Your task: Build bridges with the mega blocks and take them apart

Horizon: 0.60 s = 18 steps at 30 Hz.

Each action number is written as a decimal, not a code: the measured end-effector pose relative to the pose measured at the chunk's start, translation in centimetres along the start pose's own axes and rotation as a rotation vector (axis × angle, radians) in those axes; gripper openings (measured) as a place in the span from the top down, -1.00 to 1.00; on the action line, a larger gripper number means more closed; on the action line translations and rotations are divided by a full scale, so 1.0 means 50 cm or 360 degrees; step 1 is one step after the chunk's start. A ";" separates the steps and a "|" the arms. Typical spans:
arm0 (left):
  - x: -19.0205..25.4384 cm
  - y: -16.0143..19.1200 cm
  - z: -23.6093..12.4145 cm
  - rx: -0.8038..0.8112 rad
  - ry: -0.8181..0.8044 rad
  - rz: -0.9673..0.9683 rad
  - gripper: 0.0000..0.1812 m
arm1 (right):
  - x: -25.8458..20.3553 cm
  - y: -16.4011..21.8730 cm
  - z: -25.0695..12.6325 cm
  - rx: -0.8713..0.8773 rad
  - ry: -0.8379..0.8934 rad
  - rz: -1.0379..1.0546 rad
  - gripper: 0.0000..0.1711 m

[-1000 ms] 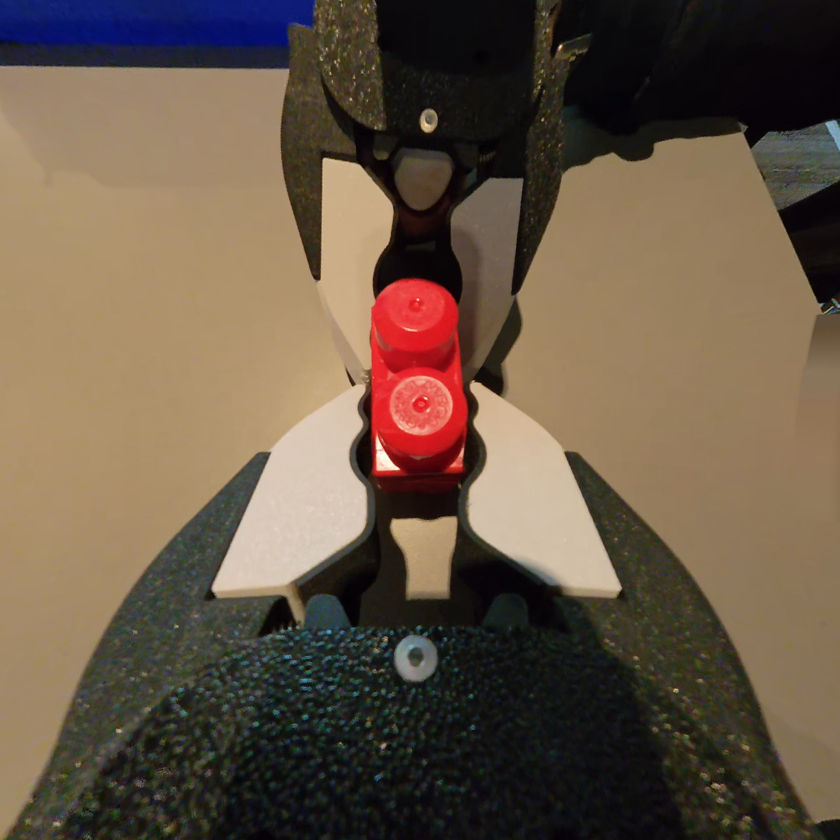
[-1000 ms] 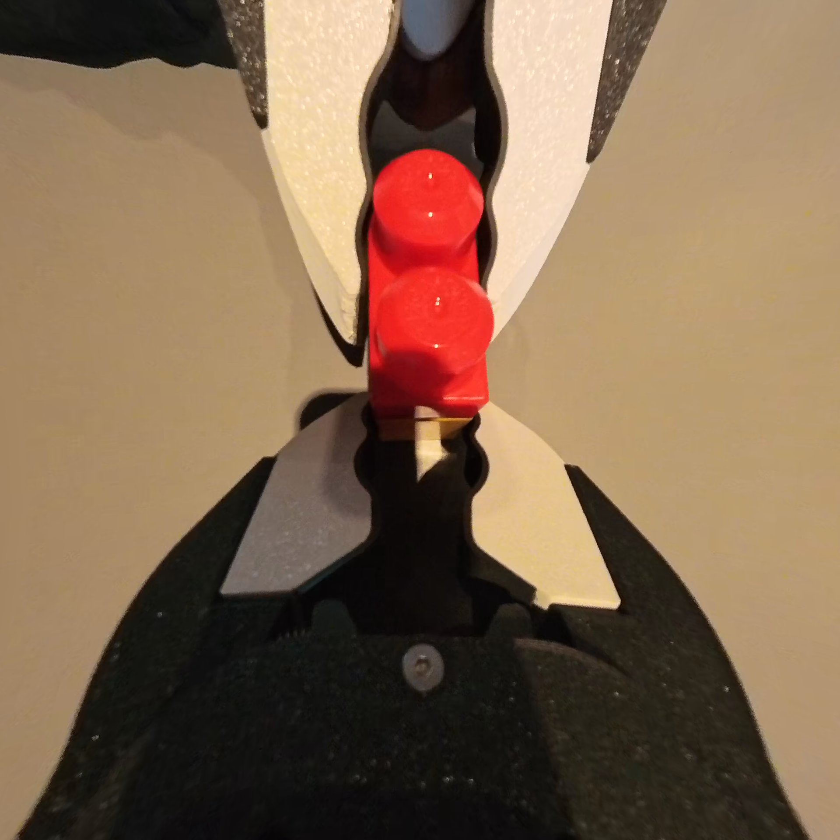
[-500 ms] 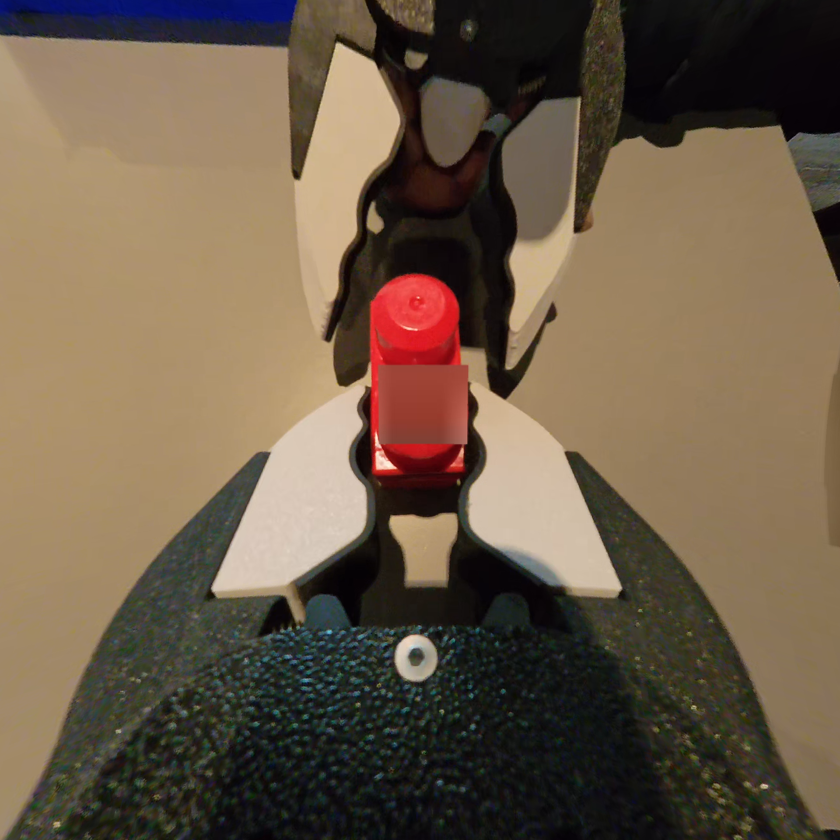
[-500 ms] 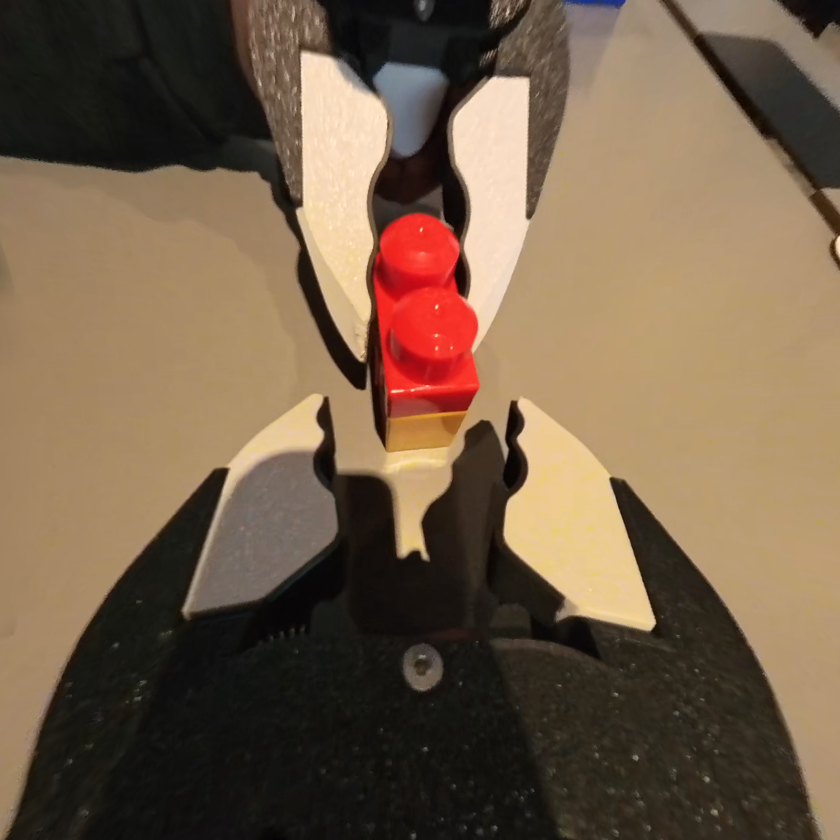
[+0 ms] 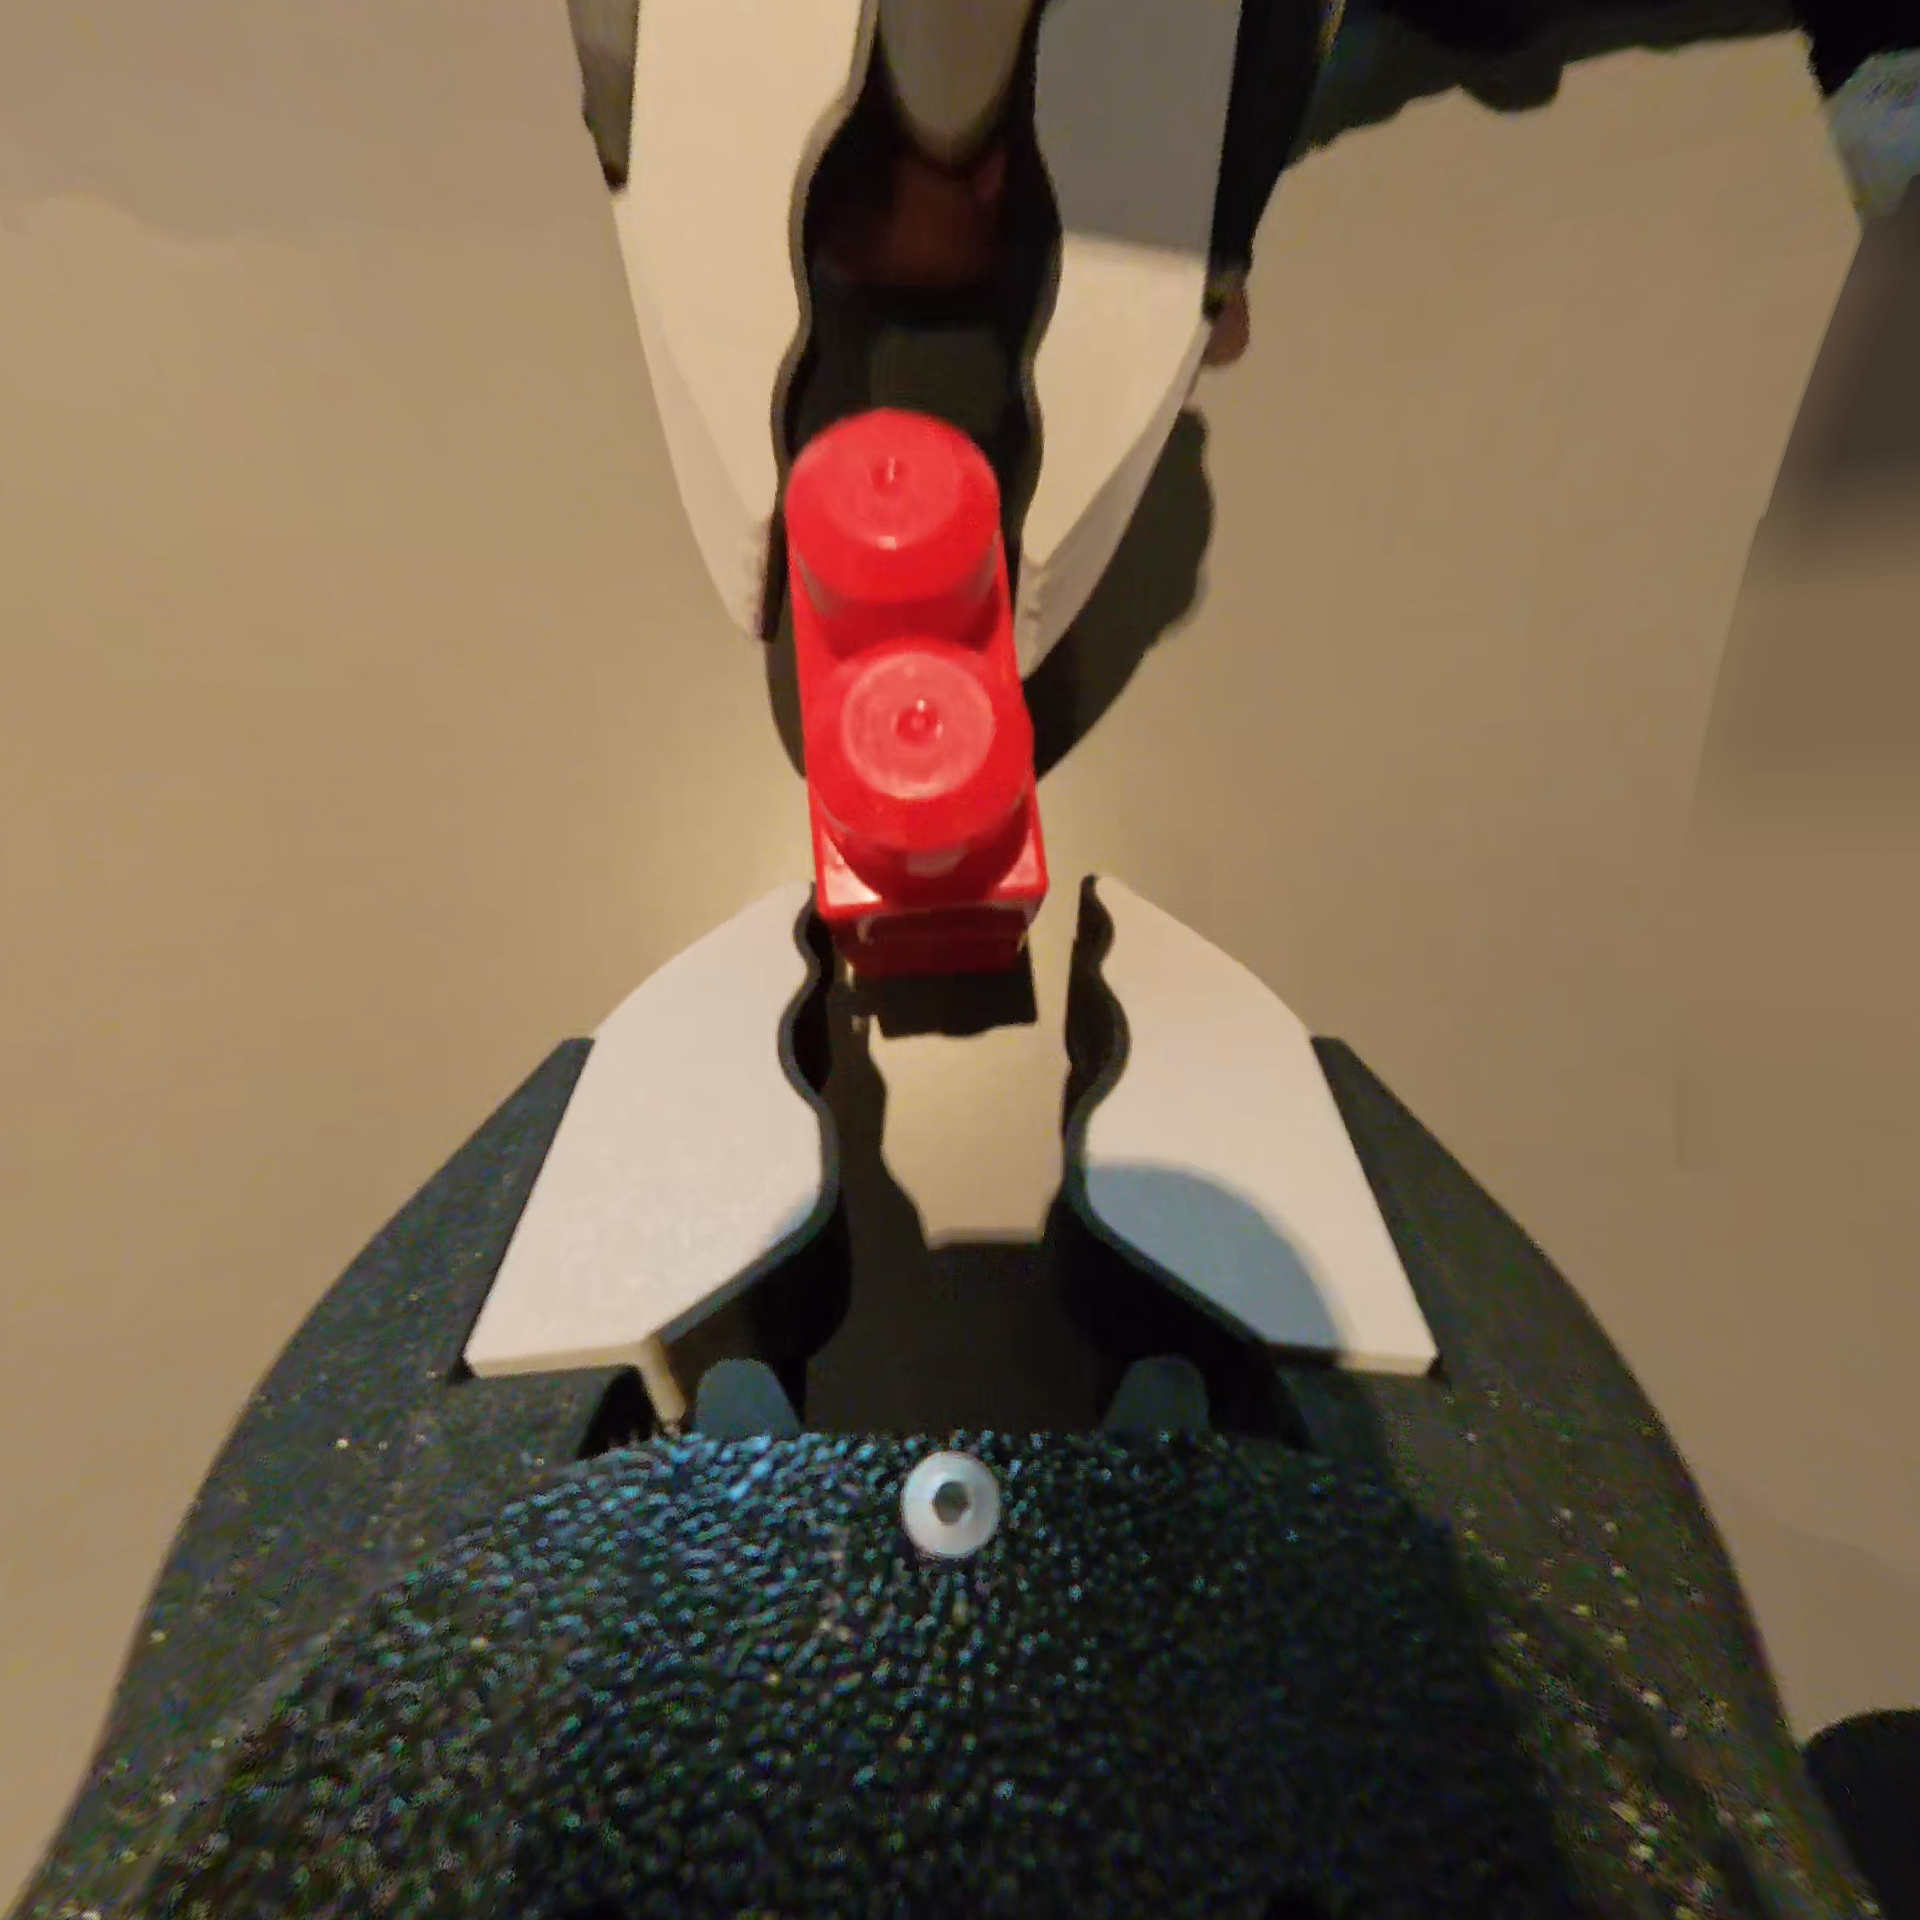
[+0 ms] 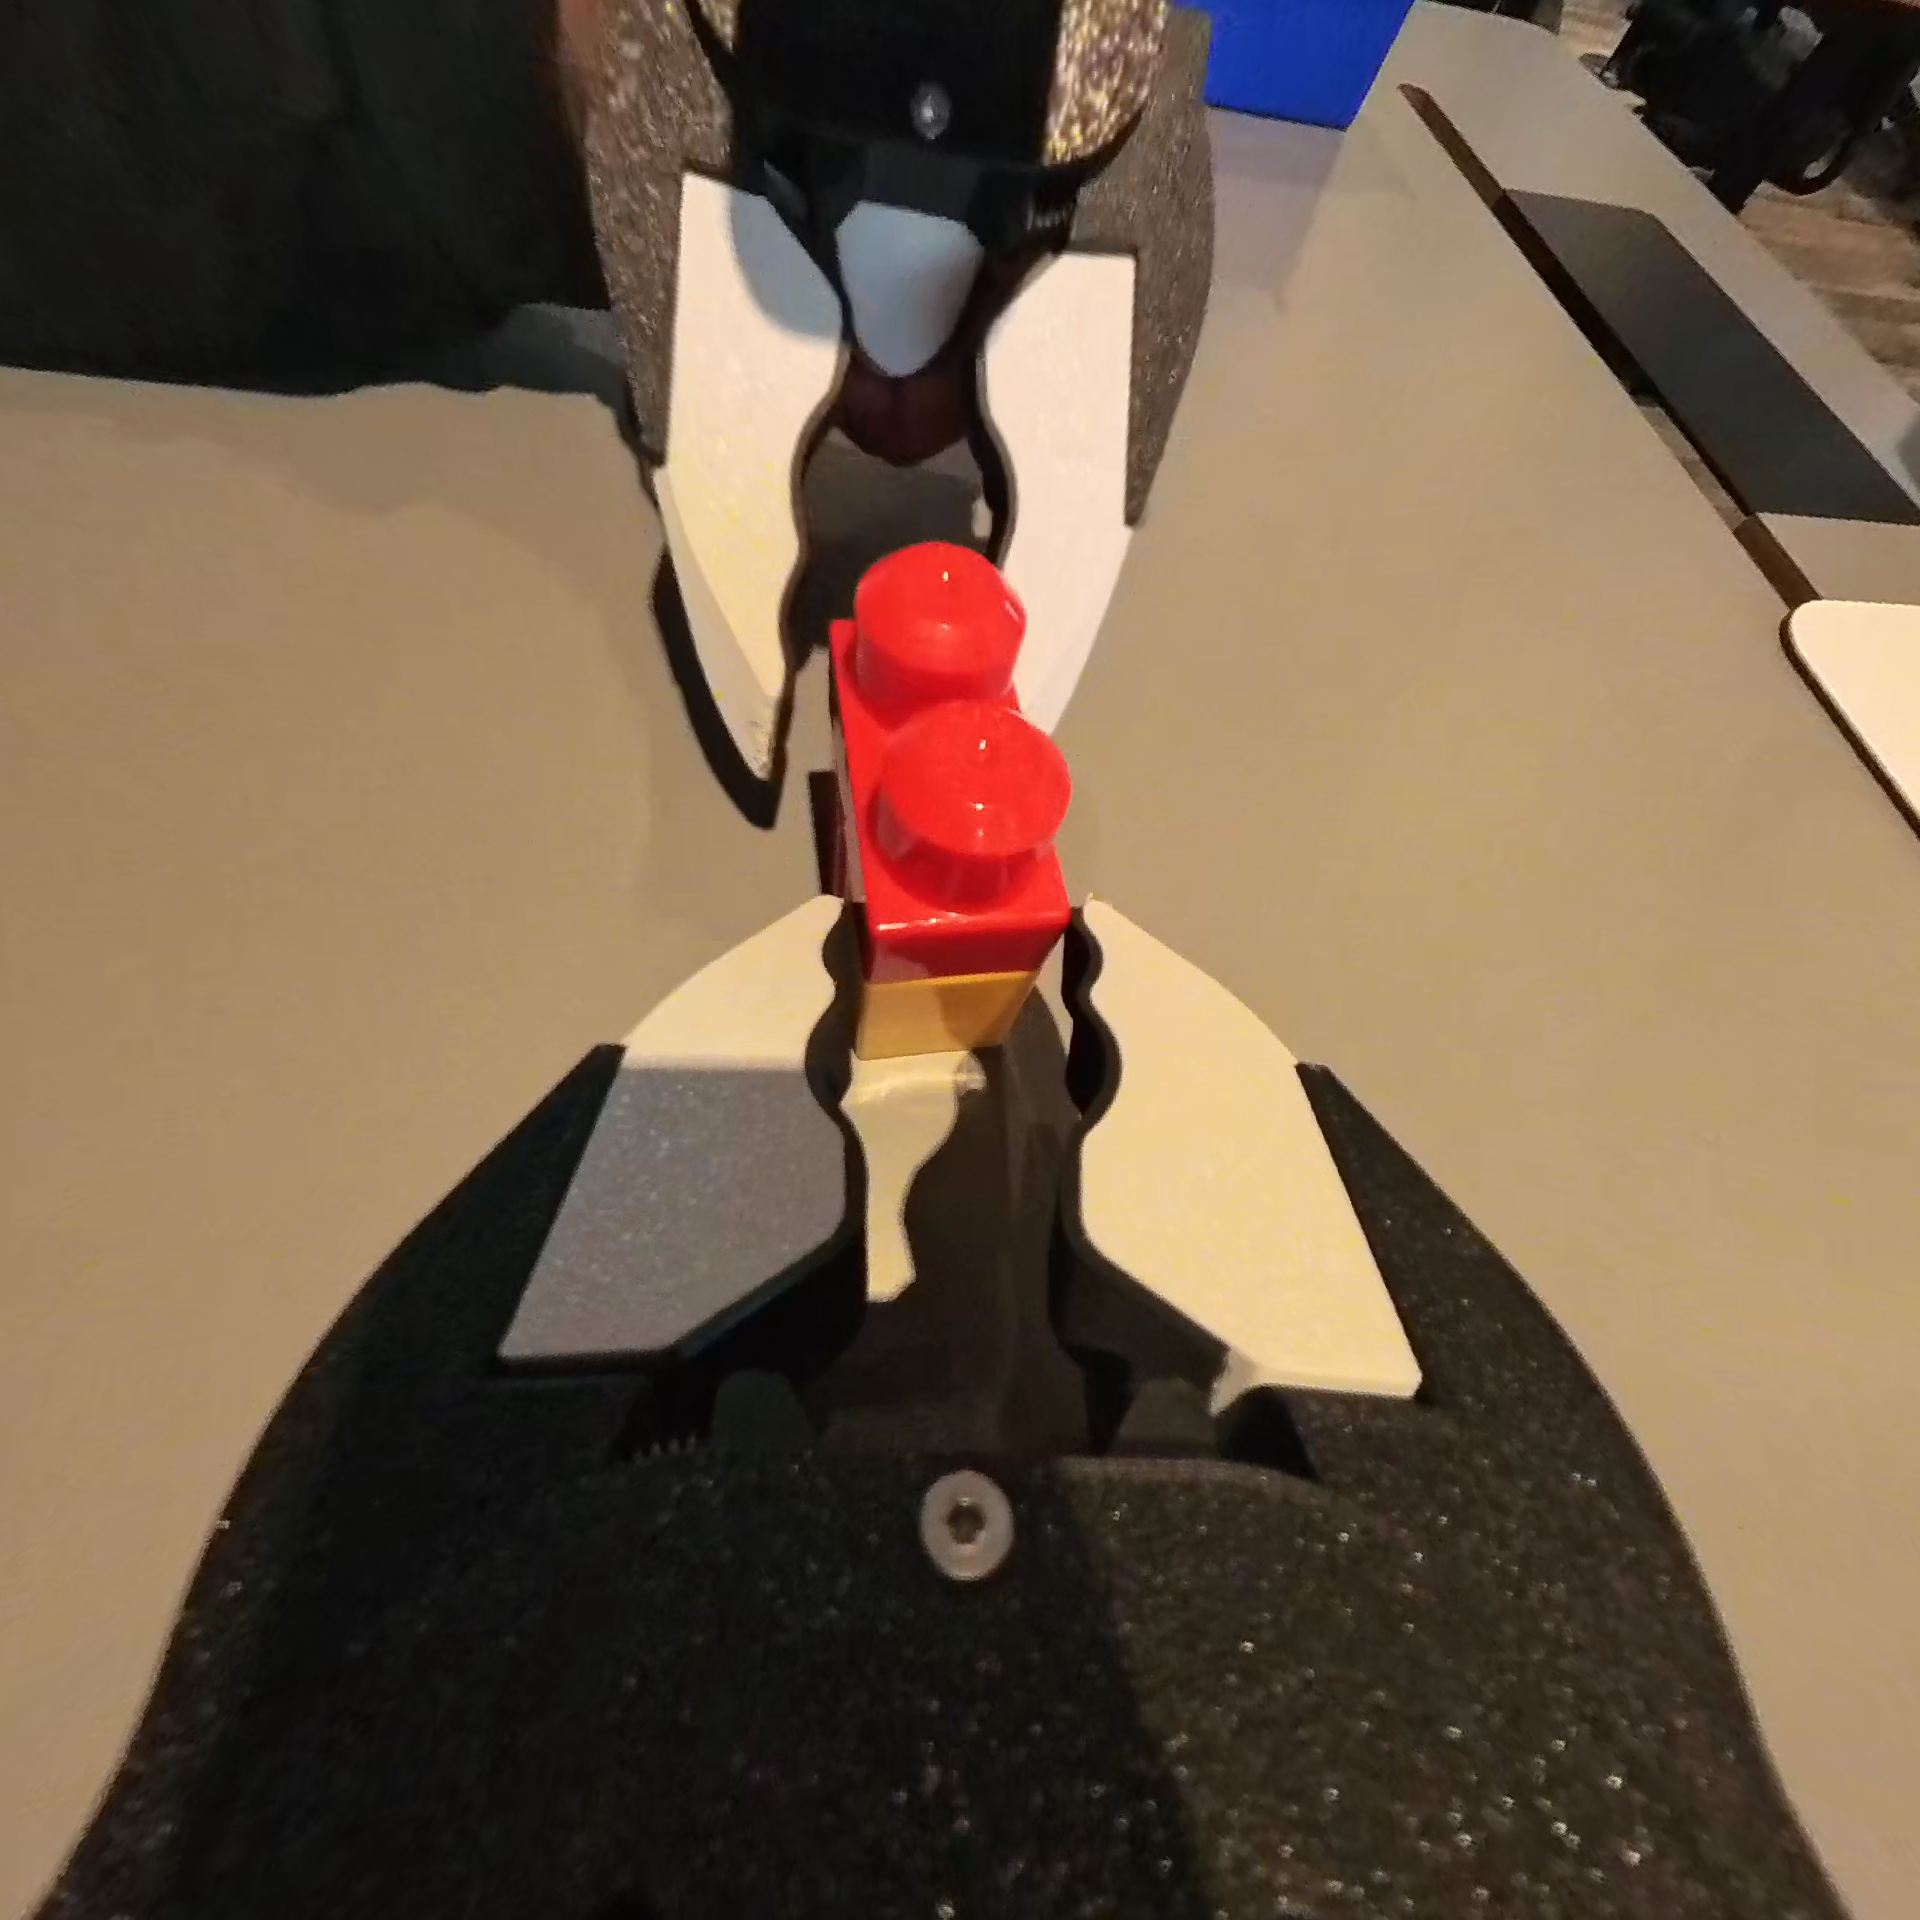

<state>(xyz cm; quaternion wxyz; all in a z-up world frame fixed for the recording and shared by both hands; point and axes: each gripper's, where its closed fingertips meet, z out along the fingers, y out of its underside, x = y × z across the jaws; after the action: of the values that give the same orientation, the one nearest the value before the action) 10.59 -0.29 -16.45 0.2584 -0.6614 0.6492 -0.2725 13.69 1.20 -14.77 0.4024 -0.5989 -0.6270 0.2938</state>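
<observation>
Left gripper (image 5: pixel 940 894): fingers spread, tips flanking the near end of the red two-stud block (image 5: pixel 914 727) with a gap showing on each side. Not gripping. Right gripper (image 6: pixel 951 914): also spread, tips level with the near end of the same block; the right tip looks very close to the block's corner, contact cannot be told.

Block position: directly ahead of both grippers, on the centre line, long axis running fingertip to fingertip. The two grippers face each other across it. In the right wrist view a yellow block (image 6: pixel 935 1013) sits under the red one, both stacked and upright on the grey surface (image 6: pixel 312 727). From the left wrist view the lower block is hidden; only red shows.

Judged step: re-gripping the stack to pull the red block off the yellow, or setting it down; the frames alone do not settle which.

Doing it well, if separating:
- One gripper low on the yellow block, the other higher on the red body below the studs.
- Close squarely on flat side faces, not on the round studs, which would likely slip.
- Keep fingertips clear of the seam so they do not clamp the two together.
- Hold the lower block steady against the surface; lift the red one with a slight rocking tilt.
- Risk: the small stack tips if one finger touches first.
</observation>
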 end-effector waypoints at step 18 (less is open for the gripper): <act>-0.032 0.003 0.030 -0.0153 -0.0213 -0.0100 0.60 | 0.016 0.009 -0.011 -0.0011 0.0042 0.0067 0.57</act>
<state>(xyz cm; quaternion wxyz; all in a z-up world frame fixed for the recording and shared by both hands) 11.49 1.27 -17.66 0.2604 -0.7097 0.6219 -0.2042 14.44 1.99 -14.74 0.4023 -0.6172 -0.6098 0.2920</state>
